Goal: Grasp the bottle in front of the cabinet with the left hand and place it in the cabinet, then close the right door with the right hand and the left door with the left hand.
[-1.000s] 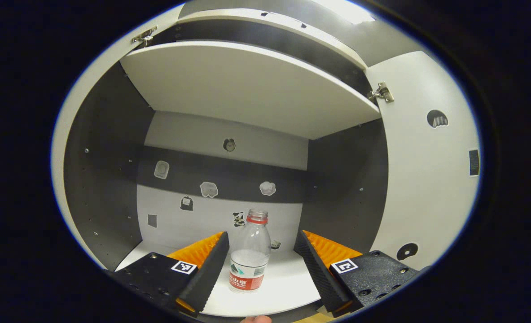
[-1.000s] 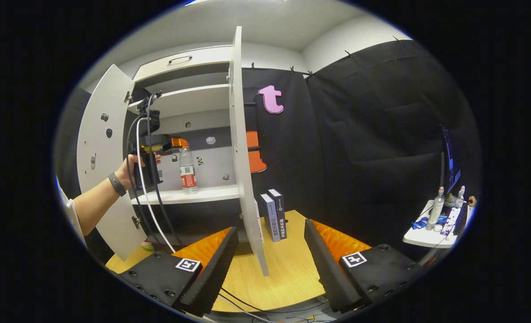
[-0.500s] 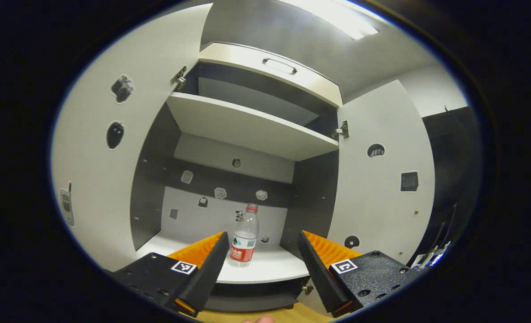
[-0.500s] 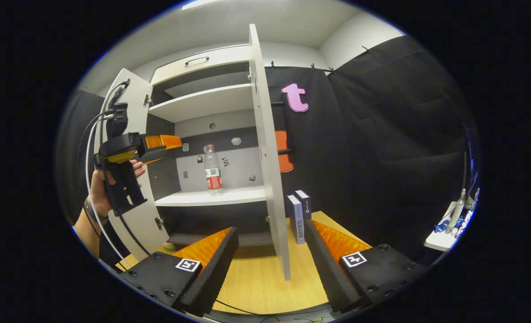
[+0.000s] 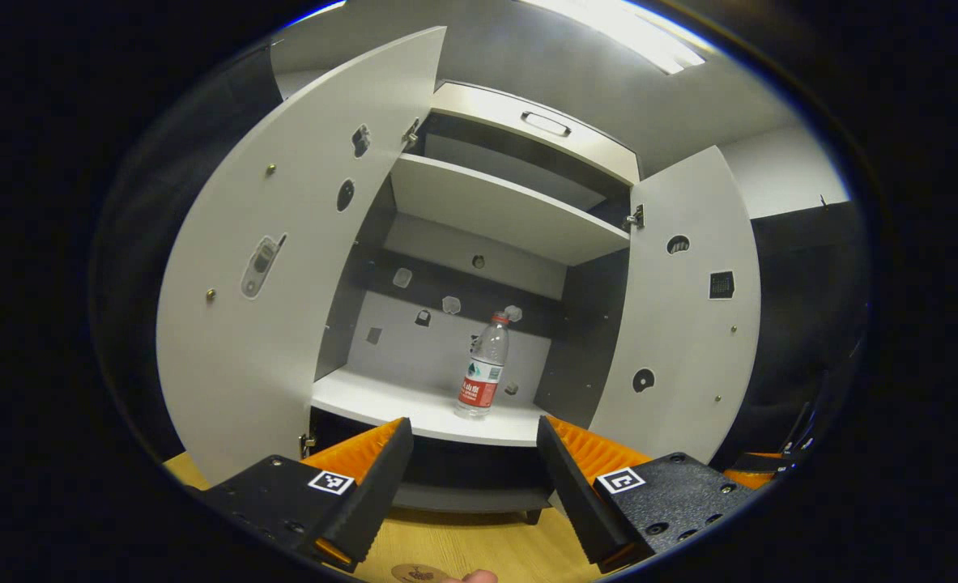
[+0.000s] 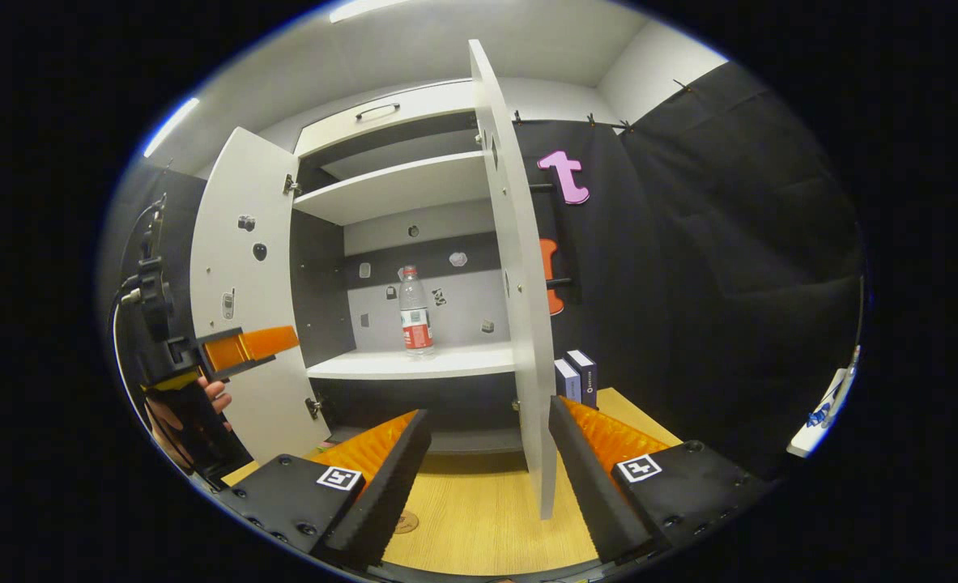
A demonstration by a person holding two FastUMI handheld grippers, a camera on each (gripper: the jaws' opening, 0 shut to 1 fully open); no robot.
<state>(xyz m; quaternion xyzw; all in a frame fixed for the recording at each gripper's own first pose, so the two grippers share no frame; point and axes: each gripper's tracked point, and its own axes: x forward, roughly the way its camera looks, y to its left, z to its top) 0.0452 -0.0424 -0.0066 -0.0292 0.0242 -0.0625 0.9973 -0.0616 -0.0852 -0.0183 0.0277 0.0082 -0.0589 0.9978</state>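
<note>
A clear plastic bottle (image 5: 483,366) (image 6: 415,312) with a red cap and red label stands upright on the cabinet's lower shelf (image 5: 414,410) (image 6: 414,363). Both white doors hang open: the left door (image 5: 284,267) (image 6: 245,300) and the right door (image 5: 689,308) (image 6: 519,267). My left gripper (image 5: 470,494) is open and empty, out in front of the cabinet over the wooden table; in the right gripper view a hand holds it at the far left (image 6: 244,348), beside the left door. My right gripper (image 6: 487,478) is open, low over the table, near the right door's free edge.
An upper shelf (image 6: 398,186) and a drawer with a handle (image 5: 545,123) sit above the bottle. Two dark boxes (image 6: 576,376) stand upright on the wooden table (image 6: 470,518) to the right of the cabinet. Cables trail from the left gripper.
My left gripper has drawn back out of the cabinet and to the left, leaving the bottle standing on the shelf. The right gripper has shifted closer to the right door's edge.
</note>
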